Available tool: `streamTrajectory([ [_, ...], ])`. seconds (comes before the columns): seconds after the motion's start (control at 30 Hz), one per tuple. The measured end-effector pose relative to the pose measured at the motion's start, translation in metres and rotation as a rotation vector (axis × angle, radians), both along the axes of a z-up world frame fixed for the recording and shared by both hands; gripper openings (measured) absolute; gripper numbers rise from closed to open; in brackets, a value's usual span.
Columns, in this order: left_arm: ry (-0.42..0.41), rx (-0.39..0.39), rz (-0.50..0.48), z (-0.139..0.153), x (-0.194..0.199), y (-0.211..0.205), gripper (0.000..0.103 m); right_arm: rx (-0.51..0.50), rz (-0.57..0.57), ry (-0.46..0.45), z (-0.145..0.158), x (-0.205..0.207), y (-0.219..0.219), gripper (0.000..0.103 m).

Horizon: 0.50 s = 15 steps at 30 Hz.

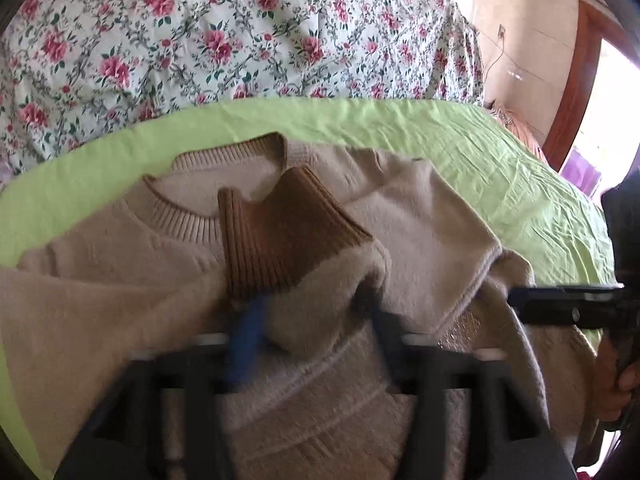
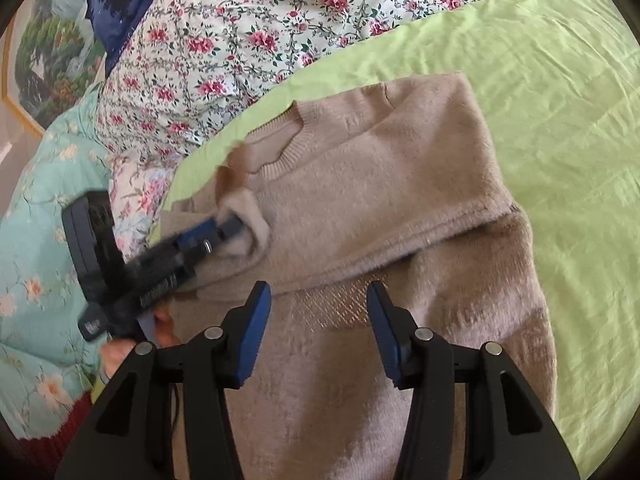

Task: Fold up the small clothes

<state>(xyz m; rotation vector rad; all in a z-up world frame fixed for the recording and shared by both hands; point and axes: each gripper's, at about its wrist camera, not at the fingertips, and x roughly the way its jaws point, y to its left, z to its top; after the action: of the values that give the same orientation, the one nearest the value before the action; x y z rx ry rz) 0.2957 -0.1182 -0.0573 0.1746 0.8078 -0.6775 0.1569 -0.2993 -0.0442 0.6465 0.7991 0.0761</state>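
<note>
A small beige knit sweater [image 1: 420,216] lies on a green sheet [image 1: 500,152], neck toward the far side. One sleeve is folded across the chest in the right wrist view [image 2: 400,168]. My left gripper [image 1: 312,312] holds the other sleeve, whose brown ribbed cuff [image 1: 280,240] sticks up past the blue pads; the sleeve fills the gap between them. In the right wrist view the left gripper [image 2: 224,228] shows at the left, clamped on that sleeve. My right gripper [image 2: 318,312] is open and empty just above the sweater's body; it shows at the right edge in the left wrist view [image 1: 568,304].
A floral quilt [image 1: 240,32] is piled along the far side of the green sheet. A teal flowered cover [image 2: 40,240] lies to the left. A wooden door frame [image 1: 580,80] stands at the far right.
</note>
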Motion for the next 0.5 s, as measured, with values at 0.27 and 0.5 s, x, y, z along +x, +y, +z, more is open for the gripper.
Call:
streamTrajectory([
  [0.27, -0.034, -0.003, 0.111, 0.011, -0.057, 0.082, 0.079, 0.021, 0.026, -0.044, 0.011, 0.047, 0.001, 0.052],
  [0.5, 0.049, 0.051, 0.481, -0.015, -0.05, 0.195, 0.079, 0.119, -0.005, 0.032, -0.024, 0.114, -0.014, 0.056],
])
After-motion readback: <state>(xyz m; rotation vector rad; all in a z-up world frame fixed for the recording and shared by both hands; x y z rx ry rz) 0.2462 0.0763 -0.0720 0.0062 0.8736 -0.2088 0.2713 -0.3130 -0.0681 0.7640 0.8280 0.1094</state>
